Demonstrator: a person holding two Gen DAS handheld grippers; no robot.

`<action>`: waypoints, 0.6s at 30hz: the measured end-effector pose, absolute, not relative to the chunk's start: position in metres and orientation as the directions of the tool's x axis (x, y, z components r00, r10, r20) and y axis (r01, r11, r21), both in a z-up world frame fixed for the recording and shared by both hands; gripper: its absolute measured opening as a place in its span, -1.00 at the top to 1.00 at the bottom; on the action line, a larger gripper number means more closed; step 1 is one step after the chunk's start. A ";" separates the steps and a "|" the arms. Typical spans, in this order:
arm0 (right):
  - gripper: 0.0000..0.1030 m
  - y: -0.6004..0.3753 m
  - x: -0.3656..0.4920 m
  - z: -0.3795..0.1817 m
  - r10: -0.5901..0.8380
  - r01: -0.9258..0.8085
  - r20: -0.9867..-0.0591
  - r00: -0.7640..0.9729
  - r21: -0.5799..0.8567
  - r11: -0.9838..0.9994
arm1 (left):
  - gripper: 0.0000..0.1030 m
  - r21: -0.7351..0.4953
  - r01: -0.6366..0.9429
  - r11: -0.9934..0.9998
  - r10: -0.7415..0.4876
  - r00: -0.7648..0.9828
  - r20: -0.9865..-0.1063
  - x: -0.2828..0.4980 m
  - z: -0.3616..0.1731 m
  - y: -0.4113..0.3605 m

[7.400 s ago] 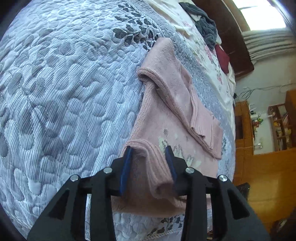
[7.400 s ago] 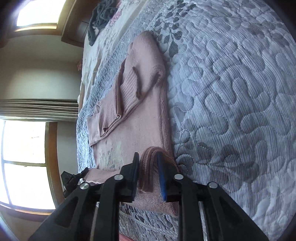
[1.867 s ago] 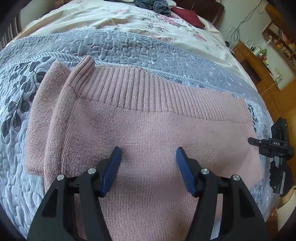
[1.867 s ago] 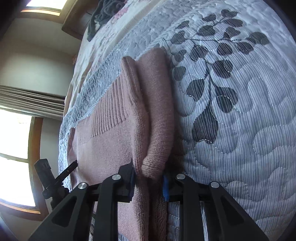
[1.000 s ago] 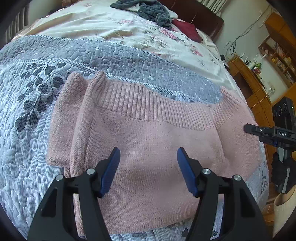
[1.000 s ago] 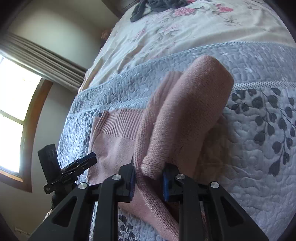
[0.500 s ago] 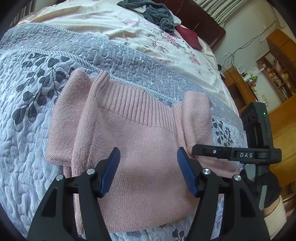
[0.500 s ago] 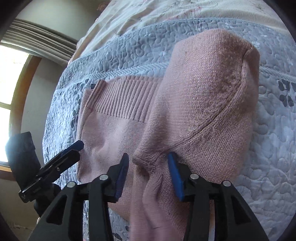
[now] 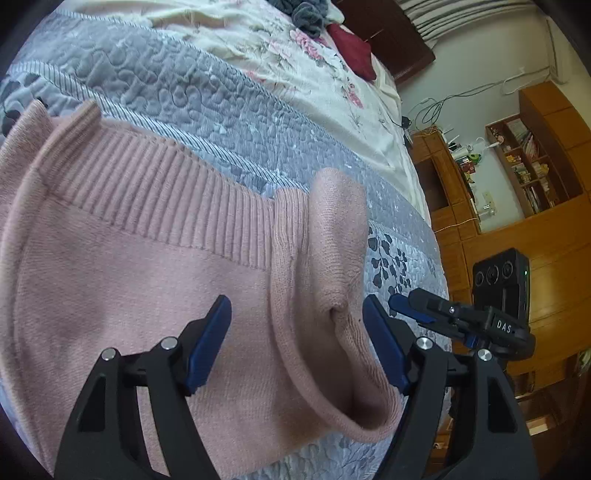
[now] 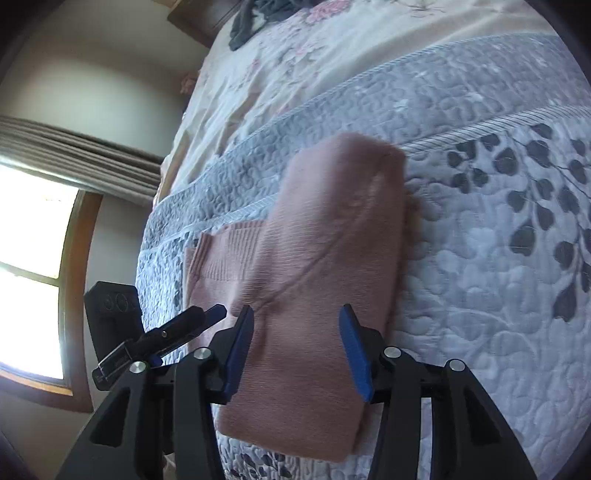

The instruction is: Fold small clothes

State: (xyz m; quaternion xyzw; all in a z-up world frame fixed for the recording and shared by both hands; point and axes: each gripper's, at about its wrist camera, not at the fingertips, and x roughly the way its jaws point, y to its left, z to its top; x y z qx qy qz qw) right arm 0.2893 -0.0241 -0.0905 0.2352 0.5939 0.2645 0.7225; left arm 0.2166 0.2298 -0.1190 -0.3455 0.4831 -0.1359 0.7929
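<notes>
A pink knit sweater (image 9: 129,280) lies on the grey quilted bedspread (image 9: 177,88). Its right side is folded over onto the body as a thick flap (image 9: 332,236), which fills the middle of the right wrist view as the flap (image 10: 332,229). My left gripper (image 9: 297,343) hovers open just above the sweater, its fingers either side of the flap's near edge. Open as well, my right gripper (image 10: 297,347) stands over the flap's near end with nothing gripped. Each view shows the other tool: the right gripper (image 9: 410,302) beside the flap, the left gripper (image 10: 199,317) at the sweater's left.
Beyond the quilt lies a floral sheet (image 9: 295,48) with dark grey clothes (image 9: 306,14) and a red cloth (image 9: 351,48) near the headboard. Wooden cabinets (image 9: 524,221) stand off the bed's right side. A window (image 10: 29,258) and curtain are to the left.
My right gripper carried the sweater's right side over onto the body, then opened and let it go. My left gripper stayed open and shifted toward the new flap.
</notes>
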 end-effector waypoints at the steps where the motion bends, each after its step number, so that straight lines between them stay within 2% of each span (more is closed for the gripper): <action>1: 0.05 -0.036 0.289 -0.094 0.658 -0.087 -0.735 0.161 0.654 0.752 | -0.42 -0.692 -0.128 0.711 -0.561 0.490 -0.667 0.222 -0.124 0.226; 4: 0.05 -0.065 0.283 -0.107 0.637 -0.051 -0.751 0.175 0.639 0.767 | -0.42 -0.720 -0.143 0.679 -0.589 0.478 -0.651 0.236 -0.135 0.215; 7: 0.05 -0.086 0.277 -0.121 0.624 -0.038 -0.762 0.173 0.628 0.777 | -0.42 -0.709 -0.168 0.685 -0.588 0.446 -0.675 0.247 -0.148 0.203; 13: 0.05 -0.095 0.263 -0.143 0.614 -0.034 -0.775 0.153 0.616 0.787 | -0.38 -0.715 -0.168 0.679 -0.596 0.443 -0.670 0.259 -0.154 0.187; 14: 0.05 -0.095 0.261 -0.146 0.619 -0.029 -0.771 0.150 0.622 0.782 | -0.33 -0.711 -0.169 0.683 -0.590 0.445 -0.673 0.260 -0.154 0.185; 16: 0.05 -0.095 0.258 -0.149 0.625 -0.026 -0.766 0.148 0.629 0.777 | 0.08 -0.704 -0.176 0.688 -0.583 0.443 -0.681 0.263 -0.155 0.182; 17: 0.05 -0.093 0.256 -0.151 0.626 -0.026 -0.766 0.146 0.630 0.776 | 0.18 -0.703 -0.180 0.687 -0.582 0.442 -0.682 0.264 -0.155 0.180; 18: 0.05 -0.092 0.255 -0.152 0.626 -0.027 -0.767 0.144 0.629 0.777 | 0.45 -0.705 -0.183 0.686 -0.583 0.442 -0.682 0.265 -0.155 0.180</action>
